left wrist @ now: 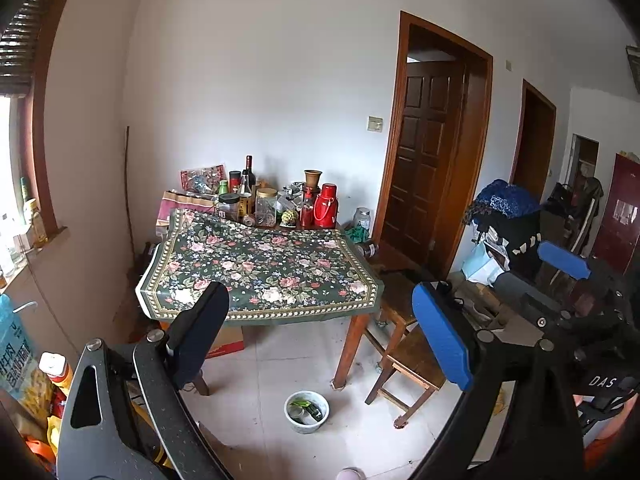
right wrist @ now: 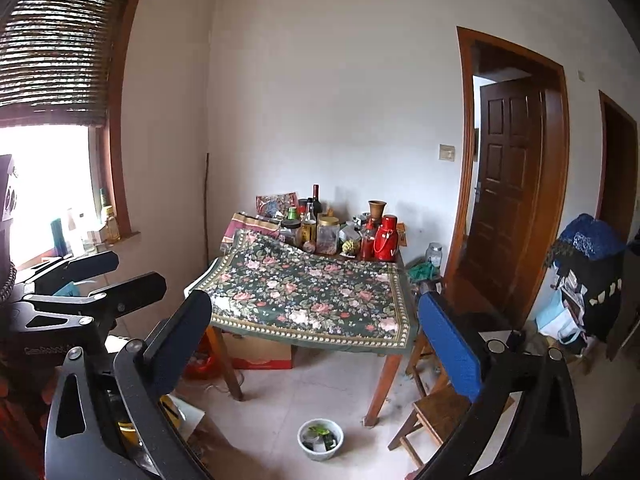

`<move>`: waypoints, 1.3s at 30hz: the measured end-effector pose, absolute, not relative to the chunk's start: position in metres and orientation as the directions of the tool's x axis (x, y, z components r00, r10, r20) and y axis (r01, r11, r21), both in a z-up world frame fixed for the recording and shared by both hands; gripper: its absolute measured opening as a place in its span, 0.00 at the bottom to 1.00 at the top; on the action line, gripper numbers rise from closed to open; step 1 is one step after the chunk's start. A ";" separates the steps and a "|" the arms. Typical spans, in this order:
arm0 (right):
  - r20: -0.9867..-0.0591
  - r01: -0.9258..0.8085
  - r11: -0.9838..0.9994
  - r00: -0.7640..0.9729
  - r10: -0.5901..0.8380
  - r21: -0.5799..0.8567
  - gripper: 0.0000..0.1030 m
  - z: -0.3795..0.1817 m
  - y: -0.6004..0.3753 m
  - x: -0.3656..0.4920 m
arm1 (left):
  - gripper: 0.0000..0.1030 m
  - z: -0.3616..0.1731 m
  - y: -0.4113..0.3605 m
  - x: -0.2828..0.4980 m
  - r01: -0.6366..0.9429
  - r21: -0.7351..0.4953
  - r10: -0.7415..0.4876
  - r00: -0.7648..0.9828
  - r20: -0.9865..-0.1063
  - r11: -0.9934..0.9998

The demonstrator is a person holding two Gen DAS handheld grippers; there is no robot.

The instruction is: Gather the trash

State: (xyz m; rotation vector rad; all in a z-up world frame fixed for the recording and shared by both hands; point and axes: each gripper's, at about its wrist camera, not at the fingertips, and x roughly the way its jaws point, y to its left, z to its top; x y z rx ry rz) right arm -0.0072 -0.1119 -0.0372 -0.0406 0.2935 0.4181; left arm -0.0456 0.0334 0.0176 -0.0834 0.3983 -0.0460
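A small white bin [left wrist: 306, 411] with green and dark scraps stands on the tiled floor in front of the table; it also shows in the right wrist view [right wrist: 320, 439]. My left gripper [left wrist: 320, 332] is open and empty, raised well above the floor and short of the table. My right gripper [right wrist: 316, 344] is open and empty too, beside the left one. The right gripper shows at the right of the left wrist view [left wrist: 520, 280]. The left gripper shows at the left of the right wrist view [right wrist: 104, 276].
A wooden table with a floral cloth [left wrist: 260, 268] holds bottles, jars and red flasks [left wrist: 325, 206] at its back. A wooden stool [left wrist: 404, 360] stands to its right. A cardboard box [right wrist: 260, 354] lies under it. Clutter piles stand at the right wall [left wrist: 504, 216].
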 end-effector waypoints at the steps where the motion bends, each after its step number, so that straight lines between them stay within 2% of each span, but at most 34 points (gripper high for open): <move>1: -0.292 -0.405 0.914 0.872 0.394 0.023 1.00 -0.037 -0.113 -0.009 | 0.90 0.017 0.033 -0.045 0.028 -0.089 -0.060 0.920 -0.387 0.996; 39: -0.334 -0.400 0.915 0.857 0.392 0.049 1.00 -0.033 -0.122 -0.020 | 0.90 0.010 0.039 -0.052 0.034 -0.096 -0.069 0.915 -0.397 0.995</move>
